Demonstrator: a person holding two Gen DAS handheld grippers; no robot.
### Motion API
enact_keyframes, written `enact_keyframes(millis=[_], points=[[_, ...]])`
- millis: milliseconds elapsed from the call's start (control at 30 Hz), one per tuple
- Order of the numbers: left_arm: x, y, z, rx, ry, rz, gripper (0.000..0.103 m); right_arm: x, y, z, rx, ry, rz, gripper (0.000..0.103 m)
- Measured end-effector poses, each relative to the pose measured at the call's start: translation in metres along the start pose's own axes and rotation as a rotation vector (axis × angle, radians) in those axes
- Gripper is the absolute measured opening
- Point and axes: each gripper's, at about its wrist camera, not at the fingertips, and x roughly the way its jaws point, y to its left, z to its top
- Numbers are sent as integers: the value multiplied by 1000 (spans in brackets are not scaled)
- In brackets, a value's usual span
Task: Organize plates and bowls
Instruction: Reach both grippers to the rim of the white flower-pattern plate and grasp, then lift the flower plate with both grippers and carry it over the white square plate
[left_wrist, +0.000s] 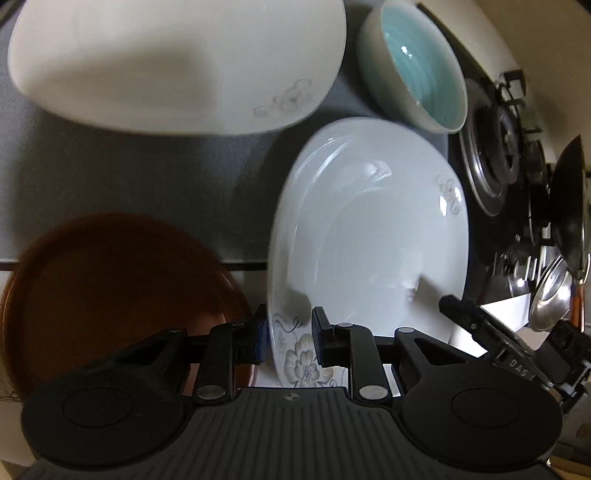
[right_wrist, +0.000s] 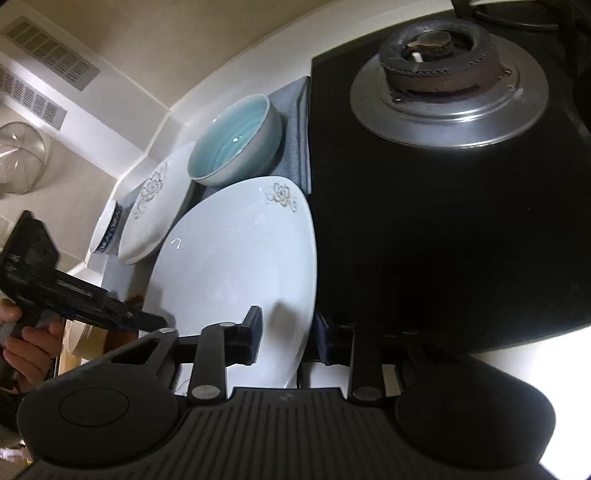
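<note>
A large white plate with flower prints is held between both grippers, tilted above a grey mat. My left gripper is shut on its near rim. My right gripper is shut on its other rim and shows at the lower right of the left wrist view. A second white flowered plate lies on the mat behind. A bowl with a turquoise inside stands beside it. A brown plate lies at the lower left.
A black gas hob with a metal burner lies right of the mat. A blue-patterned bowl stands behind the second plate. A dark pan and a metal lid sit at the far right. A wire strainer hangs on the wall.
</note>
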Motion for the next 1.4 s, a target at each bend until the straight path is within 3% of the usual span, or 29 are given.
enact_keyframes(millis=[67,167,333,433,467,600,667,800,1133,1400], points=[[1,-8,-1,41,5,-4,41,2,3,-1,-17,-31,-10,39],[4,-25,-3,95,11,108,26,0,3,-5,7,-75,-27,36],[-1,-44,-7,144,12,156,27,-5,26,-18,-148,-84,-161,35],[9,-37,2,84,32,156,34,-6,11,-19,-57,-100,-83,39],[10,-40,3,97,37,153,41,-8,6,-18,-27,-107,-60,39],[18,-67,-1,231,0,241,42,-9,-1,-17,13,-114,-37,35],[18,-65,0,185,-22,230,38,-9,-1,-17,19,-112,-62,25],[11,-62,5,137,-72,180,32,-17,-1,-17,71,-116,-70,20],[9,-78,3,117,-114,74,29,-41,16,0,67,-124,-133,20],[-8,-78,1,88,-113,54,26,-63,30,-1,79,-123,-112,22]])
